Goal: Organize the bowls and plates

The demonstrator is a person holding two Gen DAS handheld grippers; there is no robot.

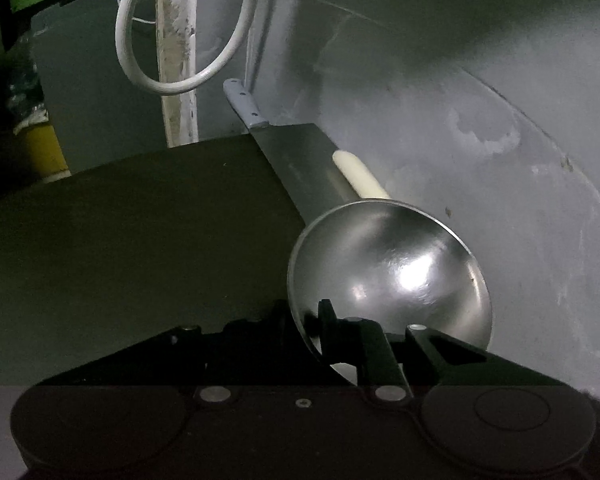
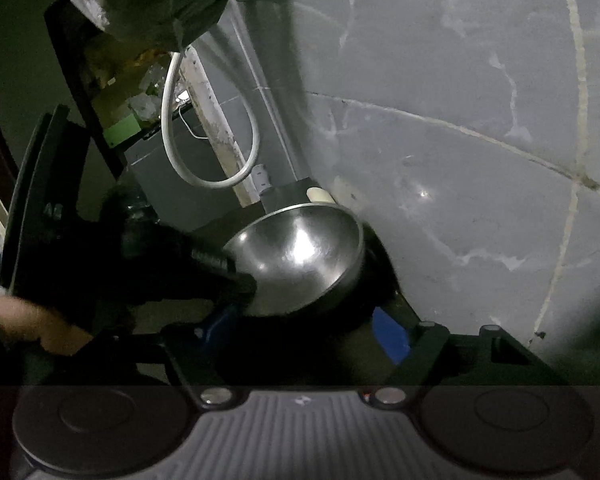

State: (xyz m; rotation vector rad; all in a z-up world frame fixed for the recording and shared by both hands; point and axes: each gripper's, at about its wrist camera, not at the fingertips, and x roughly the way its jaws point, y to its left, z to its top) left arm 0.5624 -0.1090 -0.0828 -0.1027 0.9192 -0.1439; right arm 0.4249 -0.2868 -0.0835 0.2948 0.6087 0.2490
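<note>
A shiny steel bowl (image 1: 392,268) stands tilted at the right end of a dark counter (image 1: 140,220), against the grey wall. My left gripper (image 1: 342,330) is shut on its near rim, one finger inside the bowl and one outside. From the right wrist view the same bowl (image 2: 300,252) is seen with the left gripper (image 2: 240,276) clamped on its left rim. My right gripper (image 2: 302,328) sits just below the bowl, its blue pads (image 2: 388,334) spread wide on either side of the bowl's underside; I see no pad pressing on it.
Behind the bowl a cleaver (image 1: 300,160) with a grey handle leans at the wall, with a cream handle (image 1: 360,176) beside it. A white cable loop (image 1: 140,60) hangs above the counter. A hand (image 2: 32,320) holds the left gripper at the lower left.
</note>
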